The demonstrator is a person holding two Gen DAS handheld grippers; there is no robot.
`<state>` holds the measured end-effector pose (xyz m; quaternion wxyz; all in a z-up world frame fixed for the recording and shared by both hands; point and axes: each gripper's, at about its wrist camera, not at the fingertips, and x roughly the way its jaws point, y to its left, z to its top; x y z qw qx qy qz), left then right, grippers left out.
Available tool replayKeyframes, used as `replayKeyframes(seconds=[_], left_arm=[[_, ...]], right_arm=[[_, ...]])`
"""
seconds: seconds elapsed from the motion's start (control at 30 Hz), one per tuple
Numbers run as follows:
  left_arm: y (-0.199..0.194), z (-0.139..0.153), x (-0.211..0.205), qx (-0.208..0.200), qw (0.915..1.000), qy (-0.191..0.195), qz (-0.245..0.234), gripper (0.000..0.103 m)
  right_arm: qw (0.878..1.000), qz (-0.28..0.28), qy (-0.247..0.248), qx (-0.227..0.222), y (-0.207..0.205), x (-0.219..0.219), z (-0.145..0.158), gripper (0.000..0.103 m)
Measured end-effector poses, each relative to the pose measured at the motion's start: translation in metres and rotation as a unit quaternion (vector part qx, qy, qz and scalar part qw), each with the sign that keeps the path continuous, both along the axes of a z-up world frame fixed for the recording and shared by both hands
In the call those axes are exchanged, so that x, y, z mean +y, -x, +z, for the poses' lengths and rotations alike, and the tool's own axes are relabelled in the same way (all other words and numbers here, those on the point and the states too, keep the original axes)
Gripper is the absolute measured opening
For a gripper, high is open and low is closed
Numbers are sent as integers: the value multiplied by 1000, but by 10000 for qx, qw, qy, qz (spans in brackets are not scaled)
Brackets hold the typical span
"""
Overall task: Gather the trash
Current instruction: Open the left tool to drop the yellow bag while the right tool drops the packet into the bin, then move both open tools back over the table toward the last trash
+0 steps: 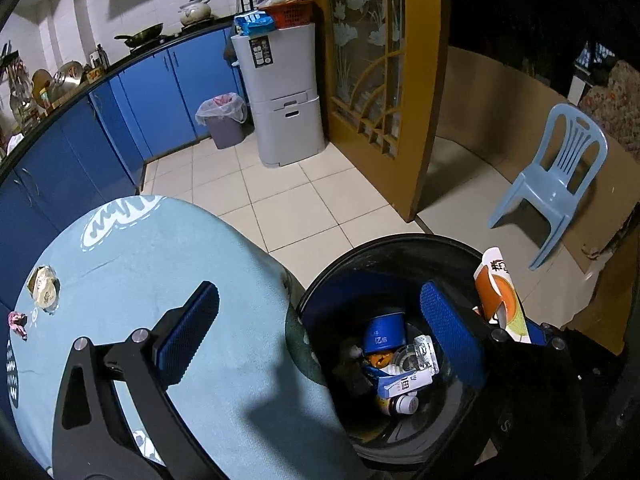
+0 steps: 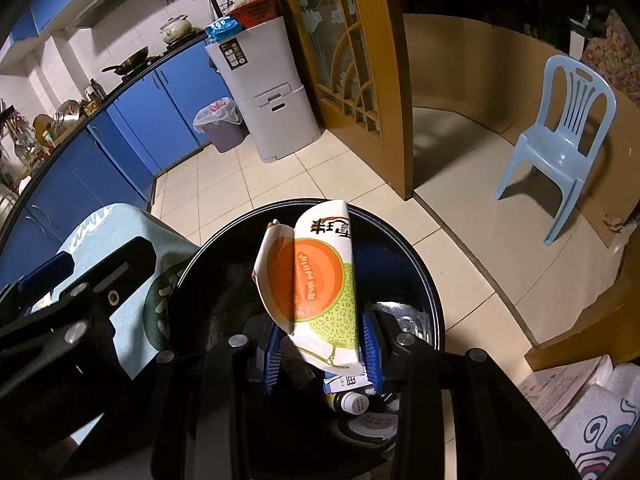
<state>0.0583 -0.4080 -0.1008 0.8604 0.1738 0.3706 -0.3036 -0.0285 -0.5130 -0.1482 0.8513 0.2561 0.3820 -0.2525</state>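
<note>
My right gripper (image 2: 322, 354) is shut on a crushed white carton with an orange melon picture (image 2: 316, 284) and holds it over the black trash bin (image 2: 424, 276). The carton also shows in the left wrist view (image 1: 498, 284), at the bin's right side. The bin (image 1: 320, 292) holds several pieces of trash, among them a blue cup (image 1: 385, 330) and a small bottle (image 1: 402, 404). My left gripper (image 1: 320, 334) is open and empty, one finger over the table, the other over the bin. A crumpled wrapper (image 1: 44, 290) and a pink scrap (image 1: 17, 322) lie on the light blue tablecloth (image 1: 160, 280).
The bin stands on a tiled floor against the round table's right edge. Blue kitchen cabinets (image 1: 132, 92), a lined grey bin (image 1: 224, 120) and a grey appliance (image 1: 284, 92) stand behind. A wooden door (image 1: 380, 80) and a light blue plastic chair (image 1: 556, 176) are to the right.
</note>
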Motion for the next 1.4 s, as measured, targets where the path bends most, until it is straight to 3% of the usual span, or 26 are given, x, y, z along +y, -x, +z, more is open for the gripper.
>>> replayKeyframes(seconds=[0.13,0.17,0.2,0.23,0.87,1.1,1.4], left_arm=[[-1,-2,3,26,10000,-7,68,100],[-2,-1,4,29,10000,-3,85,100],[-3,-2,5,25,9999,-3,98,100],[-3,-2,6,22,9999,-6,114,99],[-9,11,35,55,9993,210,316,100],[-31,23,85,-23,9962,380,784,100],[-85,25,195,-41,9836,525,1726,100]], right_arm=[[9999,-17,-74,91,-4,-3,-3,36],[9998,-4,-147,129,-6,-3,-6,46],[9997,6,-190,150,-7,-4,-7,83],[9997,15,-204,131,-7,-4,-8,97],[10000,-65,33,50,-6,18,14,97],[9994,304,192,-18,-36,53,31,97],[9918,1220,380,19,-115,137,46,96]])
